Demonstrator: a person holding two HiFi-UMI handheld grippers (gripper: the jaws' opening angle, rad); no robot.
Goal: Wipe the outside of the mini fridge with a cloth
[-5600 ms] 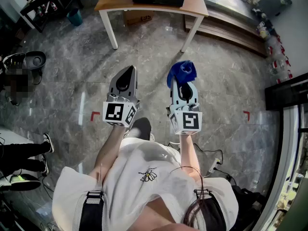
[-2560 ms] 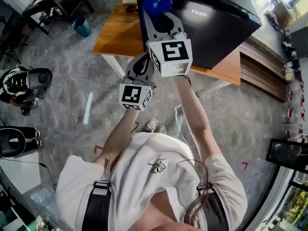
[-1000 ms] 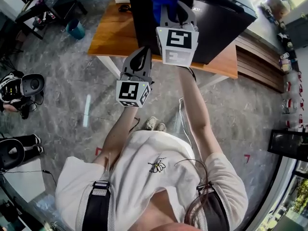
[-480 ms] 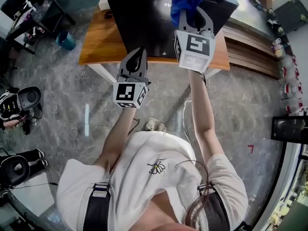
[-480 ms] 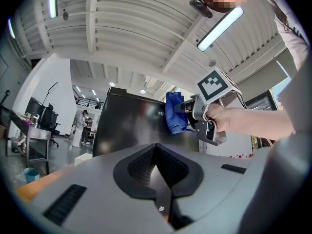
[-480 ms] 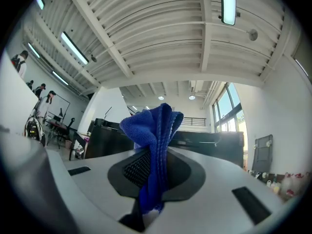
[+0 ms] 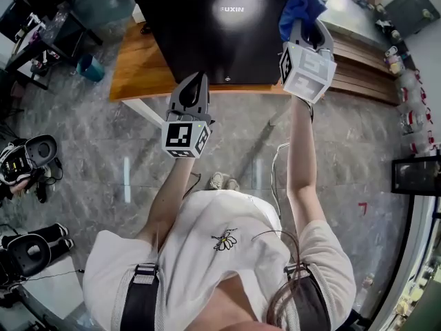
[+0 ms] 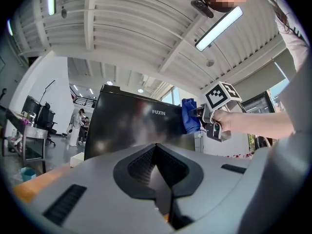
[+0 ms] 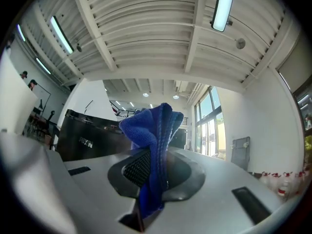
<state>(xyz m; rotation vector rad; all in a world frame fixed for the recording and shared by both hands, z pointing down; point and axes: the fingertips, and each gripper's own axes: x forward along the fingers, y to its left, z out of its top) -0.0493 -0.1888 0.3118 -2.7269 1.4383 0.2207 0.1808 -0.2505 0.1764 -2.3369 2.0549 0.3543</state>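
My right claw (image 7: pixel 306 25) is clamped on the blue cloth (image 7: pixel 300 4), whose bunched folds stick out past the jaw tips, and I hold it up at the top right corner of the black mini fridge (image 7: pixel 220 40), where the cloth looks to be touching the edge of the front. The fridge stands on the wooden surface (image 7: pixel 131 74). My left claw (image 7: pixel 197 78) has its jaws together with nothing between them, and it hangs lower down in front of the fridge's door, clear of it and well apart from the cloth.
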